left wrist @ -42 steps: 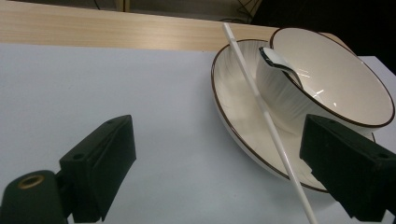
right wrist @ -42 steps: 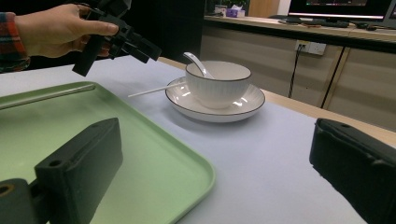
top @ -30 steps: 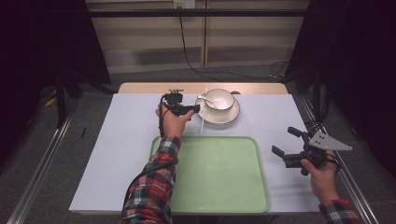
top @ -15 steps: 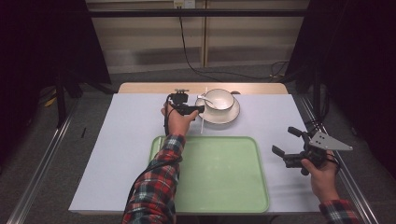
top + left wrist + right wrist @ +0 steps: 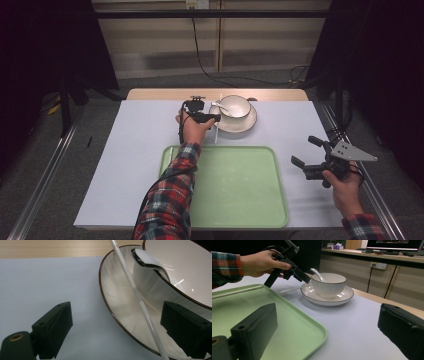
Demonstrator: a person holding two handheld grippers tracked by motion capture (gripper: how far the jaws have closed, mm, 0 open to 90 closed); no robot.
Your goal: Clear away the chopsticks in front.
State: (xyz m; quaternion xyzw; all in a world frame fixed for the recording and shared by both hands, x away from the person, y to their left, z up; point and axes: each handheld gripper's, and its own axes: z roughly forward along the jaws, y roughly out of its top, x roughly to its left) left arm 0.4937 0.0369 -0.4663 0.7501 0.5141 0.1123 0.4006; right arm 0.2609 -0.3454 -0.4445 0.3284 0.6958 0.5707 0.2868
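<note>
On the left of the high view we see dark floor and a metal rail, and the person's plaid sleeve (image 5: 167,200) is cut off by the lower edge. The left gripper (image 5: 212,118) reaches to the saucer (image 5: 248,123); its jaws stand wide apart, with the thin white stick (image 5: 136,293) between them, but the pads do not press on it. In the left gripper view the lower end of this stick runs out of the picture, and the cup (image 5: 235,106) is cut by the top edge, so the spoon (image 5: 147,261) leaning in it is seen only partly. The cup stands on the saucer at the far side of the white table cover (image 5: 135,150), beyond the green tray (image 5: 240,190). On the right the right gripper (image 5: 306,156) hangs beside the tray, jaws open, holding nothing. Behind the table we can make out a pale wall with cables and a socket; the rest of the room is too dark to read.
</note>
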